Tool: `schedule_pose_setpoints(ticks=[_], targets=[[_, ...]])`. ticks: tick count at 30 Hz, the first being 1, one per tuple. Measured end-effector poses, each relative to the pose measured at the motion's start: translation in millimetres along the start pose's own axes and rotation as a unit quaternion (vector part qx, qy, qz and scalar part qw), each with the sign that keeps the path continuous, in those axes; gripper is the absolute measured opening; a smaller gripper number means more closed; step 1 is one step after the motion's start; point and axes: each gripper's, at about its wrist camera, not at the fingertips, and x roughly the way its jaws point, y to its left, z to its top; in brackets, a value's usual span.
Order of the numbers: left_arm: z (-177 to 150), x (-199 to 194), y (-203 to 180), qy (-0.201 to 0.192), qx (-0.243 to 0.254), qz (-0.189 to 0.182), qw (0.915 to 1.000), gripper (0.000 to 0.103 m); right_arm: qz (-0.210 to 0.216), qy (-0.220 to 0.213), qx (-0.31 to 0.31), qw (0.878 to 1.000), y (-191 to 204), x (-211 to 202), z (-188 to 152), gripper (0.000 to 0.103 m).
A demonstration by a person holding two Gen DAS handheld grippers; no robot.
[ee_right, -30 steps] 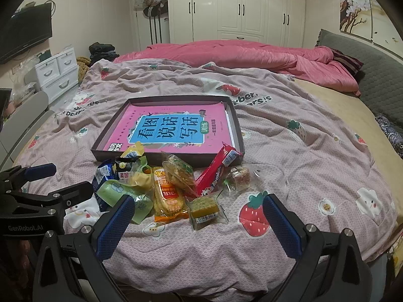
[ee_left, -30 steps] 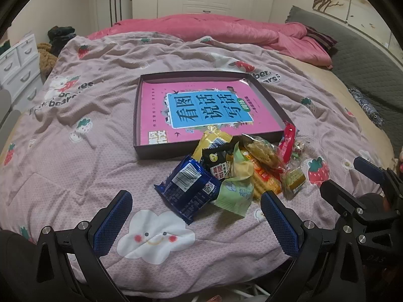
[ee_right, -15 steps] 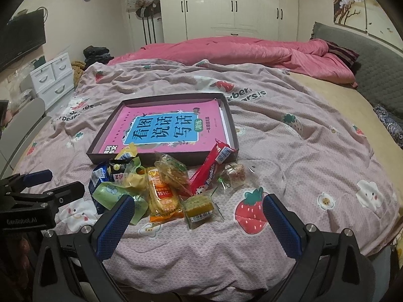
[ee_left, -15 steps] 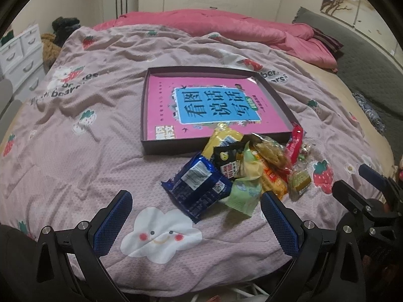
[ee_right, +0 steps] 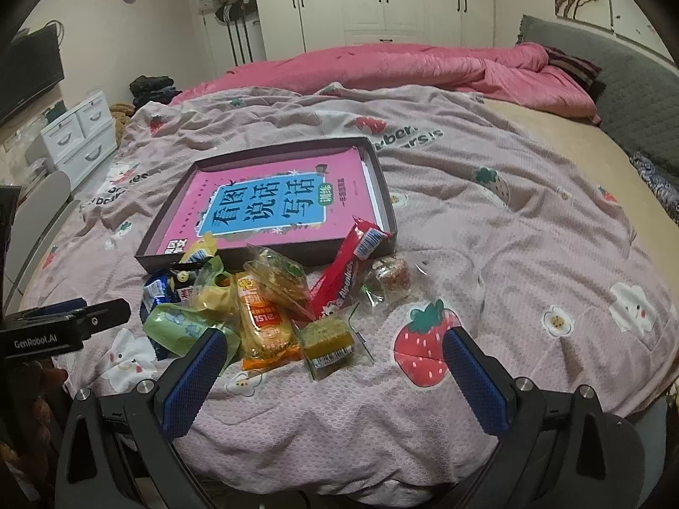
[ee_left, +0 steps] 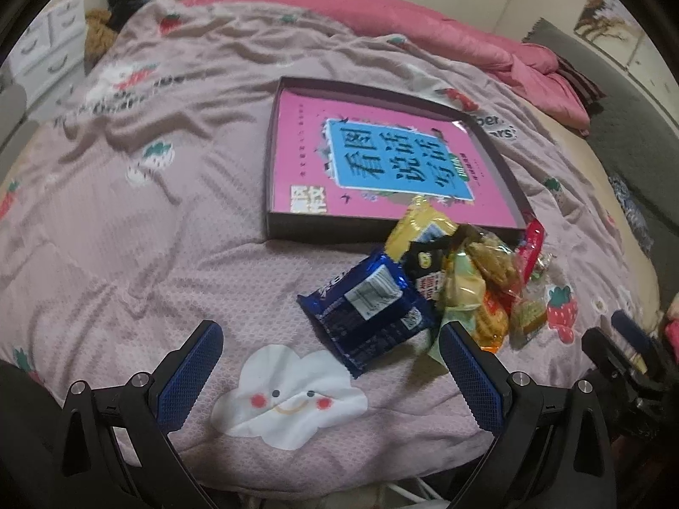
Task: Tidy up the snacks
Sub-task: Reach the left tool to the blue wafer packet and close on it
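Holding both tools above the near edge of the bedspread (ee_right: pixel 509 233), we keep the left gripper (ee_left: pixel 326 375) and the right gripper (ee_right: pixel 335 381) with fingers spread wide and nothing between them. The snack pile (ee_right: pixel 271 297) lies heaped on the cover, touching the near wall of the shallow box (ee_right: pixel 384 178), which contains a pink book (ee_right: pixel 276 208). A blue packet (ee_left: pixel 369 311) sits nearest our left tool; a red stick pack (ee_right: pixel 348 267) leans on the box corner.
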Motion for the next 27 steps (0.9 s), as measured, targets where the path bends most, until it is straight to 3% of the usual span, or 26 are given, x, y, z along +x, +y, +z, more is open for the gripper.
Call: schedule_pose_setpoints(ticks=[9,17,27], targets=[[9,25,18,0.034,-0.059,-0.018,0.9975,0.101,0.003,0.059,0.023,0.998,-6,38,-1,0.102],[8,53,23,0.074,-0.103,-0.03,0.9914,0.101,-0.006,0.095,-0.01,0.995,4,66,-6,0.102],[17,64,5,0.077,-0.095,-0.027,0.9921,0.101,-0.01,0.107,-0.043,0.993,8,81,-4,0.071]])
